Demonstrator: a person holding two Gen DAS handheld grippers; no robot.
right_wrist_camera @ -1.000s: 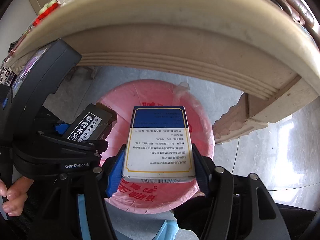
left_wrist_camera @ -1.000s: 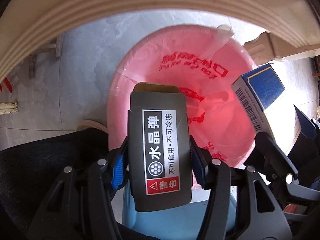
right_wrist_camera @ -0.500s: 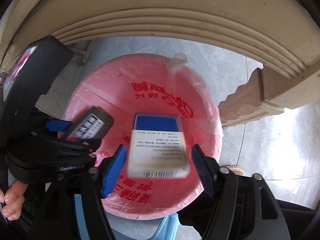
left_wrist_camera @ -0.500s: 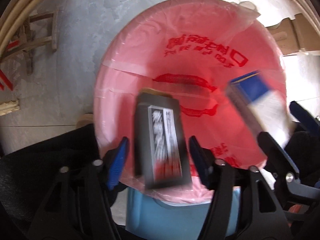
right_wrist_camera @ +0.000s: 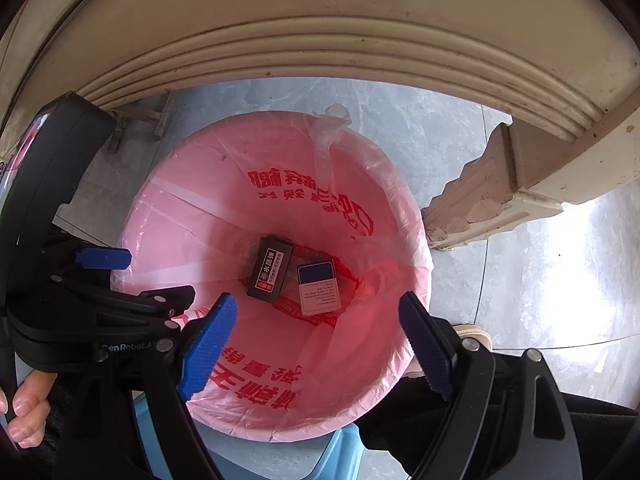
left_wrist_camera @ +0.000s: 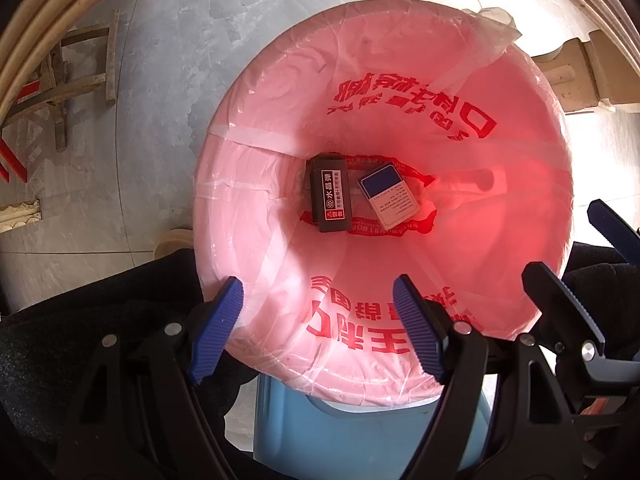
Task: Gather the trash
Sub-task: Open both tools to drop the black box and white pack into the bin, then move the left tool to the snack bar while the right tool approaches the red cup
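A bin lined with a pink bag (left_wrist_camera: 260, 128) (right_wrist_camera: 168, 216) stands on the floor below both grippers. A black box with a white label (left_wrist_camera: 331, 193) (right_wrist_camera: 270, 268) and a blue-and-white box (left_wrist_camera: 389, 196) (right_wrist_camera: 319, 288) lie side by side at its bottom. My left gripper (left_wrist_camera: 320, 328) is open and empty above the bin's near rim. My right gripper (right_wrist_camera: 320, 344) is open and empty too, just to the right of the left one, whose blue pad (right_wrist_camera: 103, 258) shows in the right wrist view.
A beige table edge (right_wrist_camera: 320, 52) curves overhead behind the bin, with its carved leg (right_wrist_camera: 492, 196) on the right. A blue stool (left_wrist_camera: 360, 436) sits under the near rim. A wooden stool (left_wrist_camera: 76, 76) stands far left on the grey floor (left_wrist_camera: 168, 36).
Both grippers opened and let go. The black box and the blue-and-white box fell from the jaws to the bottom of the bin. Both grippers tilted further over the bin.
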